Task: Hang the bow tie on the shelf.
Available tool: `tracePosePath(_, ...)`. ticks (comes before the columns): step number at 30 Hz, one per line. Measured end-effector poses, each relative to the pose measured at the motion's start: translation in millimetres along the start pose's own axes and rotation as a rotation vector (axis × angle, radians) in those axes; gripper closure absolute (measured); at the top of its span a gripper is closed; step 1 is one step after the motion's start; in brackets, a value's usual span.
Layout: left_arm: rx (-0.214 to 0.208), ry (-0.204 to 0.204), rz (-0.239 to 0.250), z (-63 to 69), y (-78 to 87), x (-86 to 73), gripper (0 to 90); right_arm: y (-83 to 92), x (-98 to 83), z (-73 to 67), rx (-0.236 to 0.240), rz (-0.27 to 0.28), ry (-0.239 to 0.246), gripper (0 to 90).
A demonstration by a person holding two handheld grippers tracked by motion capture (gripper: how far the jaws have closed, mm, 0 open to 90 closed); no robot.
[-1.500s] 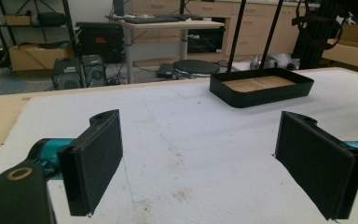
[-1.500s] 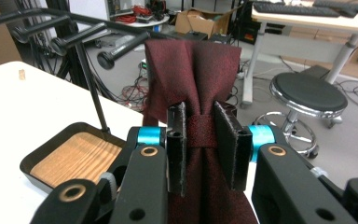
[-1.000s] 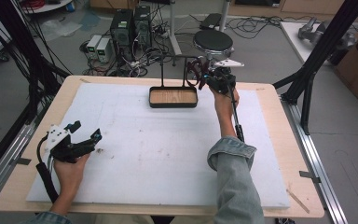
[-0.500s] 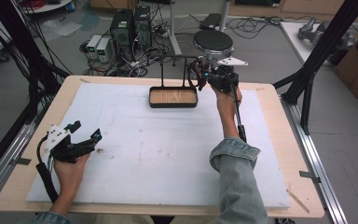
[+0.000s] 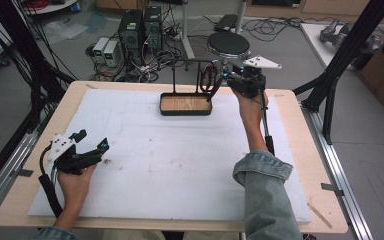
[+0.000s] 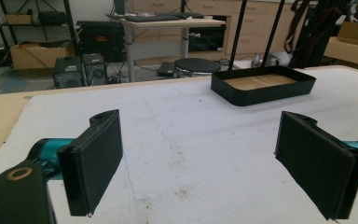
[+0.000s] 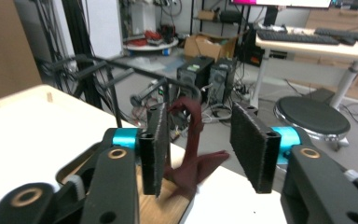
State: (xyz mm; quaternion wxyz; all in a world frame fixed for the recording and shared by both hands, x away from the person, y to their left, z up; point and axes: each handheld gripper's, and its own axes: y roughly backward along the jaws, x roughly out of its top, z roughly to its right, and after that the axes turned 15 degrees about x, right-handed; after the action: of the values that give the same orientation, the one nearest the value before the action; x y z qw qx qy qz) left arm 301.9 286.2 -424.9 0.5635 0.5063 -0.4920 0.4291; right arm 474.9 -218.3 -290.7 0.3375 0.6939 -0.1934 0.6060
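A dark red strip [image 5: 208, 80] hangs from the black rail [image 5: 190, 61] that stands over a black tray with a wooden floor [image 5: 186, 113] at the table's far middle. In the right gripper view the red strip [image 7: 193, 140] droops from the rail [image 7: 179, 86] down toward the tray, between the jaws and close to the left pad, with neither pad pressing on it. My right gripper [image 5: 224, 78] [image 7: 203, 137] has just been opening and stands open. My left gripper [image 5: 94, 141] [image 6: 200, 168] rests open and empty at the near left, facing the tray [image 6: 265, 93].
A white sheet [image 5: 180, 165] covers the wooden table [image 5: 300, 150]. Behind the table's far edge are a round black stool [image 5: 228, 44], computer towers [image 5: 132, 31] and tangled cables. Black frame posts [image 5: 345, 55] stand at the right and left.
My right gripper has opened its jaws and risen a little by the rail, leaving the red strip hanging there. The left hand has kept still.
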Motion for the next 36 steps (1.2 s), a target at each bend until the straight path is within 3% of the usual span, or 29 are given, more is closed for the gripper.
tracePosePath(10,0.002,0.0,-0.003,-0.2,0.0,-0.1,15.2,40.6,17.4,-11.6,0.03,0.071,0.04,44.3)
tracePosePath(27,-0.001,-0.007,0.001,1.2,2.1,0.9,15.2,117.7,13.4,-48.6,0.072,0.192,0.091,31.5)
tracePosePath(36,-0.001,-0.005,0.0,1.1,1.7,0.6,15.2,148.9,-3.3,-62.9,0.077,0.24,0.075,26.1)
